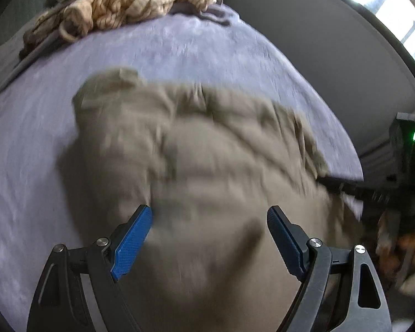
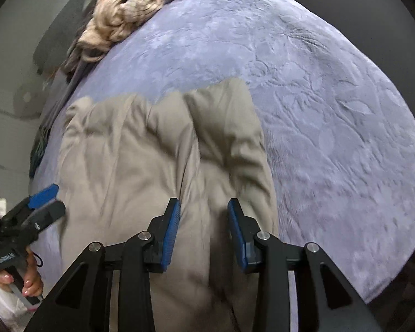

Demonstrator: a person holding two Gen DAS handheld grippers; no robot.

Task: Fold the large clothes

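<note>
Both of your grippers hover with fingers apart, gripping nothing: left gripper (image 1: 209,239) wide, right gripper (image 2: 204,232) narrower. Rumpled khaki cloth garment (image 2: 157,160) lies directly beneath, long axis running away across the lavender plush bed (image 2: 332,116).

A large khaki-beige cloth garment (image 2: 157,149) is spread, rumpled and creased, on the lavender embossed bed cover (image 2: 332,105). It is laid lengthwise, with its far edge bunched into soft folds.

No text, label, brand or number can be read anywhere in either view.
</note>
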